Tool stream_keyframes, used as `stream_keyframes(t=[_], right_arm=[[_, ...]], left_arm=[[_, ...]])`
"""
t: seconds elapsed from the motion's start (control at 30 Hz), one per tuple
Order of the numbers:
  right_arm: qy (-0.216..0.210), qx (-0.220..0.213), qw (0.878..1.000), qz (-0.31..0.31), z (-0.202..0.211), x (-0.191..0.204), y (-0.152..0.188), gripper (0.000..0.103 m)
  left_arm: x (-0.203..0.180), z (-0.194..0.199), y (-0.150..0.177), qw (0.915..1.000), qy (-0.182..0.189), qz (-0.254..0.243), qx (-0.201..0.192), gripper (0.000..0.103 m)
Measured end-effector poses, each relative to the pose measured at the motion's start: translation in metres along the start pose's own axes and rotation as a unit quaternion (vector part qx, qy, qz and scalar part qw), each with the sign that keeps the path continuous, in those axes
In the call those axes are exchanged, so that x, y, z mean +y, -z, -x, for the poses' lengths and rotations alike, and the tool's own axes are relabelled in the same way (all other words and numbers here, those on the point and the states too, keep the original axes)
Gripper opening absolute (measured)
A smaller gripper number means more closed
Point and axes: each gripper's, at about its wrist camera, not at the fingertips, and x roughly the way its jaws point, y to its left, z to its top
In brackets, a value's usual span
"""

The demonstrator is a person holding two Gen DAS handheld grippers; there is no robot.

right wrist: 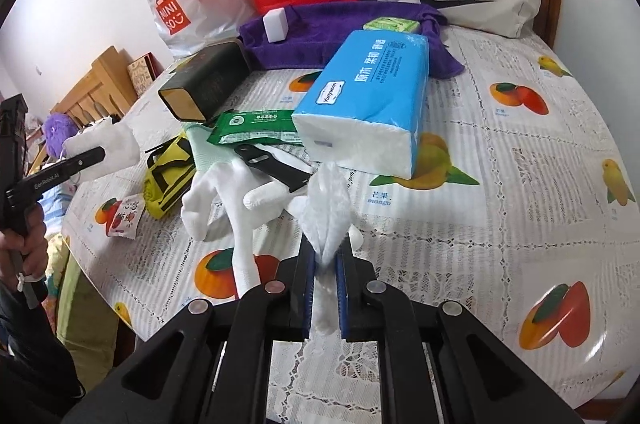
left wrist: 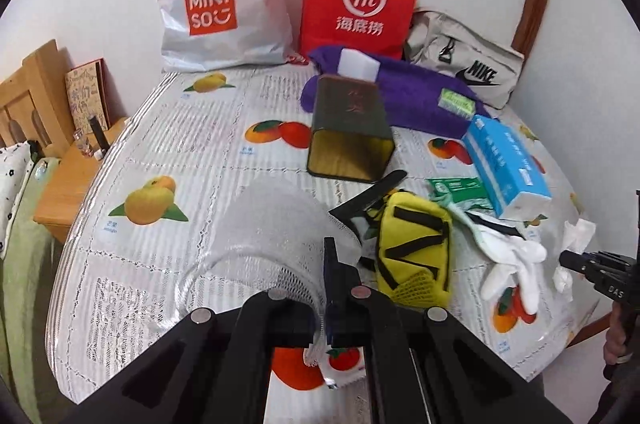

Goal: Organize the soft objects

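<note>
The left gripper (right wrist: 96, 156) has its jaws pressed together on a white mesh pouch (right wrist: 106, 148), which hangs in the air above the left edge of the surface (right wrist: 500, 160). The right gripper (right wrist: 325, 272) has its jaws clamped on a crumpled white tissue (right wrist: 326, 208), near the front edge. Just behind this tissue lies a blue tissue pack (right wrist: 372, 96), and beside it on the left are white gloves (right wrist: 224, 200), a green wipes packet (right wrist: 256, 128) and a yellow pouch (right wrist: 168, 176). A dark tin (right wrist: 208, 80) lies on its side further back. A purple towel (right wrist: 340, 36) is spread near the back edge.
</note>
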Motion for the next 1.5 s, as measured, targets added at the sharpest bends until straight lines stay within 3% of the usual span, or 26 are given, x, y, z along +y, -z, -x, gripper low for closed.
stream_keyframes(t=[0.37,0.77,1.5], right_arm=[[0.016,-0.01,1.0,0.003,0.014,0.004,-0.002,0.01],[0.004,-0.009,1.0,-0.001,0.001,0.003,-0.024,0.01],[0.01,-0.049,0.998,0.023,0.012,0.001,-0.122,0.01]], left_arm=[[-0.02,0.004,-0.002,0.9999,0.014,0.002,0.001,0.004],[-0.03,-0.01,-0.024,0.9996,0.025,0.006,0.013,0.004],[-0.049,-0.036,-0.112,0.9995,0.033,-0.003,0.003,0.004]])
